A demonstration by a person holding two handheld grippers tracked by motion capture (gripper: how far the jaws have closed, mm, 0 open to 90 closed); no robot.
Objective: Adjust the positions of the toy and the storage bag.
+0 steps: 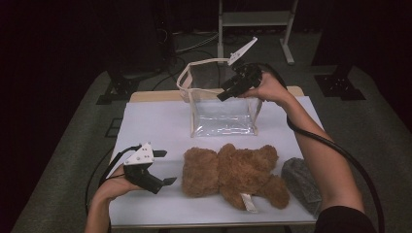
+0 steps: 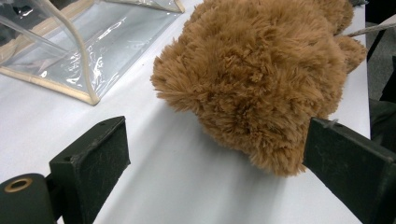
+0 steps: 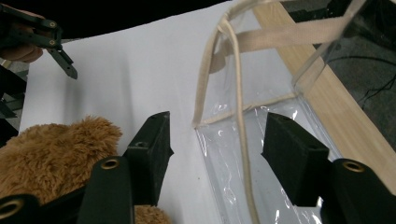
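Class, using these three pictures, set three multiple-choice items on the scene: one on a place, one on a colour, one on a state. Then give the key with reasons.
1. Where does the teddy bear lie?
A. inside the clear bag
B. on the white table top, nearer the person than the bag
C. on the floor

2. What colour is the bear?
A. brown
B. blue
C. white

3. How do the jaws of the left gripper stand?
A. shut on the bear
B. shut on the bag
C. open, holding nothing

Key: 1 B, it lies flat before the clear bag; 2 A, its fur is brown; 3 C, the left gripper view shows a wide gap between the jaws.
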